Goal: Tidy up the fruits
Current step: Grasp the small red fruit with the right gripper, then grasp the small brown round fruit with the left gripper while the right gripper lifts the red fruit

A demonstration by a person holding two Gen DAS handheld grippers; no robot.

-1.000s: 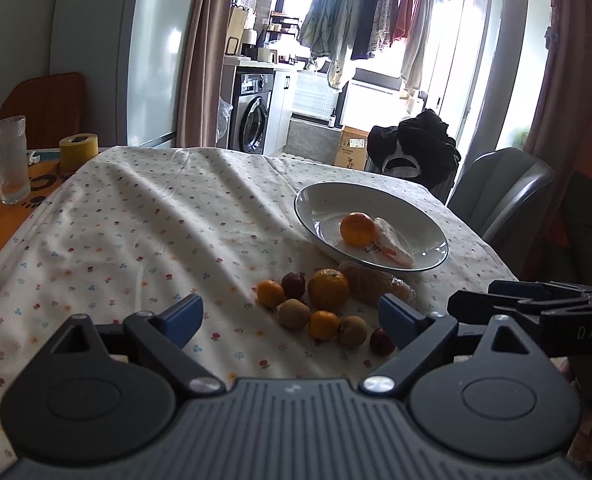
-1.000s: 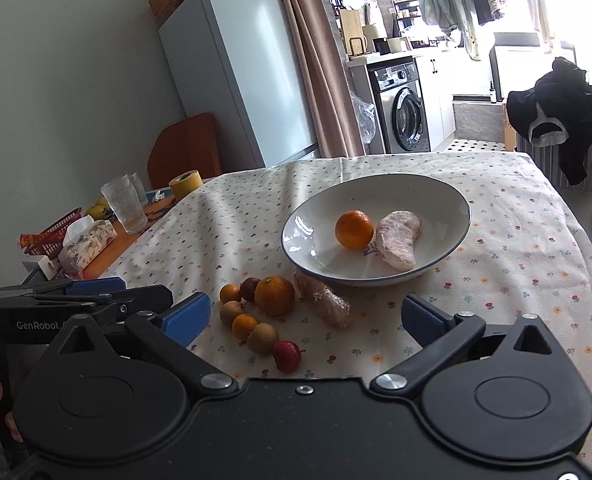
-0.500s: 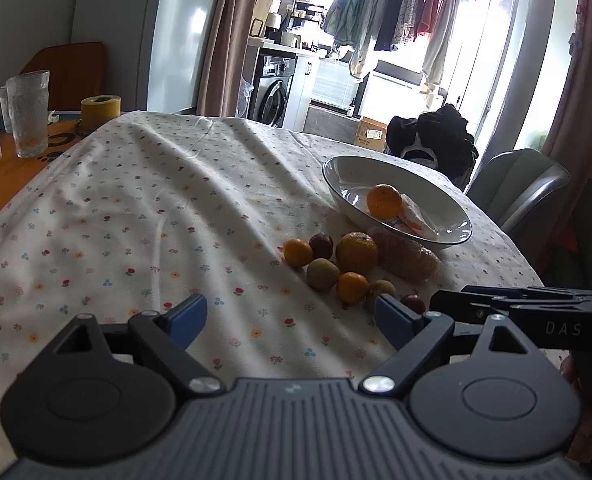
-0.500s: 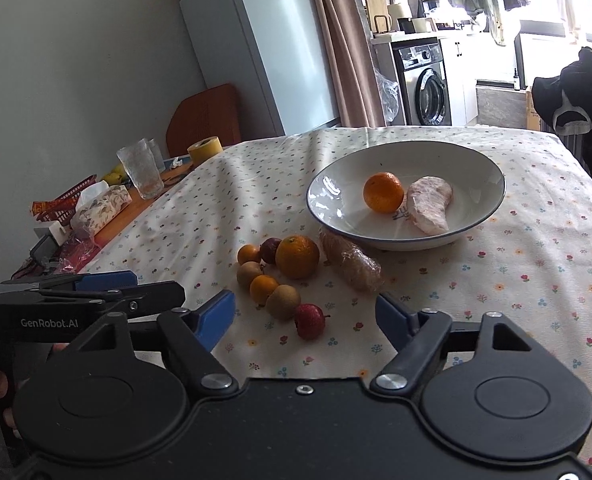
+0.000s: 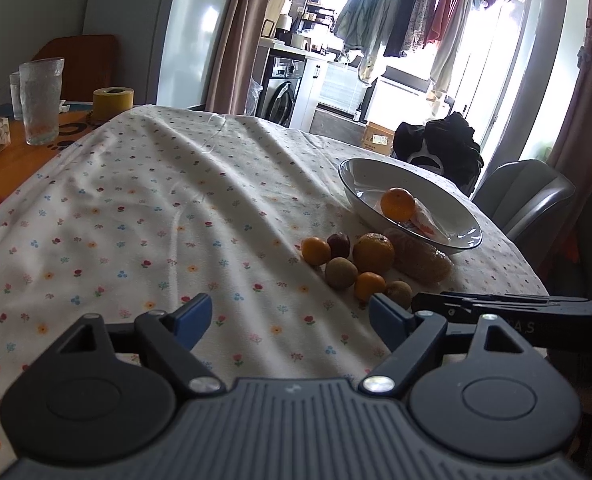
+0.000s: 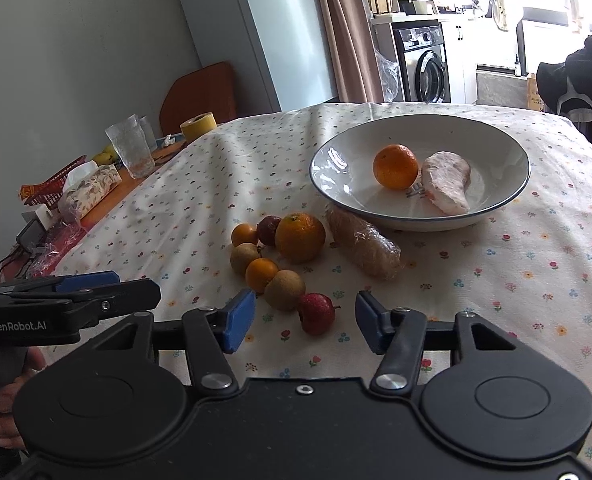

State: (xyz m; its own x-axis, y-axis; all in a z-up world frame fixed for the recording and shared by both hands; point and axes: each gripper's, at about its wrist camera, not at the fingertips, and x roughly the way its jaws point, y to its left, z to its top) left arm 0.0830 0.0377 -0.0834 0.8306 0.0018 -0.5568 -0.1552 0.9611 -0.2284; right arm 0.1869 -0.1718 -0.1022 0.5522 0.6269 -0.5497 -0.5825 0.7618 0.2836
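Now, compared with a second ago, the left gripper (image 5: 290, 318) has narrowed slightly over bare cloth, jaws closing, nothing between them. Fruit cluster (image 6: 280, 256) remains on the bench before the bowl (image 6: 495, 208). Right gripper (image 6: 301, 320) has advanced, jaws closing around, not touching, the red fruit (image 6: 317, 313).

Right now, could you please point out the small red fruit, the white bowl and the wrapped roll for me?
small red fruit (image 6: 317, 313): right wrist view, middle of its skin.
white bowl (image 6: 327, 160): right wrist view, bare inner wall.
wrapped roll (image 6: 363, 242): right wrist view, middle of the wrap.
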